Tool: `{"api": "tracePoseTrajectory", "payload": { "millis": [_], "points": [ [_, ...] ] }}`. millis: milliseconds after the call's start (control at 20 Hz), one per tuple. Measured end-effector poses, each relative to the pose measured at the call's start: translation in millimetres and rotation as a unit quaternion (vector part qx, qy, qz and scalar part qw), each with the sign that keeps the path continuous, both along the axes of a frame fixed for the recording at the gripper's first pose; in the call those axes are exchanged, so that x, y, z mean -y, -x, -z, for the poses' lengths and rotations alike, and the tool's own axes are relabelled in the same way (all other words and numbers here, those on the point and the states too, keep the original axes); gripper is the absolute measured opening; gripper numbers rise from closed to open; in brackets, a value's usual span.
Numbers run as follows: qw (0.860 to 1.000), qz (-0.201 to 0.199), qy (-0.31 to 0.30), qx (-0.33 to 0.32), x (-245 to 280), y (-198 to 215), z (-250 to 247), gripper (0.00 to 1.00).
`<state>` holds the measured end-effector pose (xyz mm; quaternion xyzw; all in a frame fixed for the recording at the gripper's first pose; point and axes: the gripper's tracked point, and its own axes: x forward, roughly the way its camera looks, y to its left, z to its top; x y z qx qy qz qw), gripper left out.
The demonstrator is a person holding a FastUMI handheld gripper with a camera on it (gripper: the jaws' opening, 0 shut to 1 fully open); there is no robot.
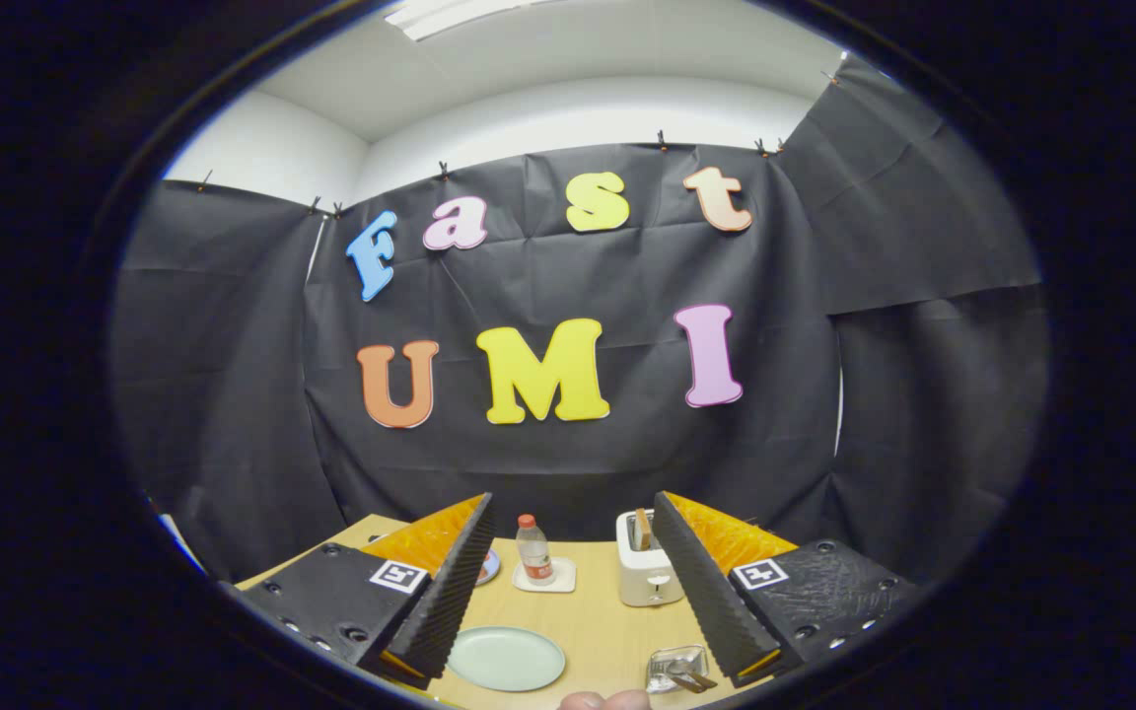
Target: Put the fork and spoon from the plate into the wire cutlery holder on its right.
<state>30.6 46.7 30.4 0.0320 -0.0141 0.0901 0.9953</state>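
My gripper is open and held above a wooden table, with nothing between its fingers. Below and between the fingers lies a pale green plate, its visible surface bare. To the plate's right, close to my right finger, stands the small wire cutlery holder. Shiny metal pieces with a brownish handle rest in it; I cannot tell fork from spoon.
Farther back stand a white toaster and a small bottle with a red cap on a white coaster. A small dish peeks out beside my left finger. A person's fingertip shows at the near table edge.
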Motion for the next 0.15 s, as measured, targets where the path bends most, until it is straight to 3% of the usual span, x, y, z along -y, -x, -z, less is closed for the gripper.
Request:
{"api": "tracePoseTrajectory", "payload": {
  "millis": [150],
  "points": [
    [1.0,-0.009,0.008,-0.006,-7.5,-1.3,6.3,0.96]
  ]
}}
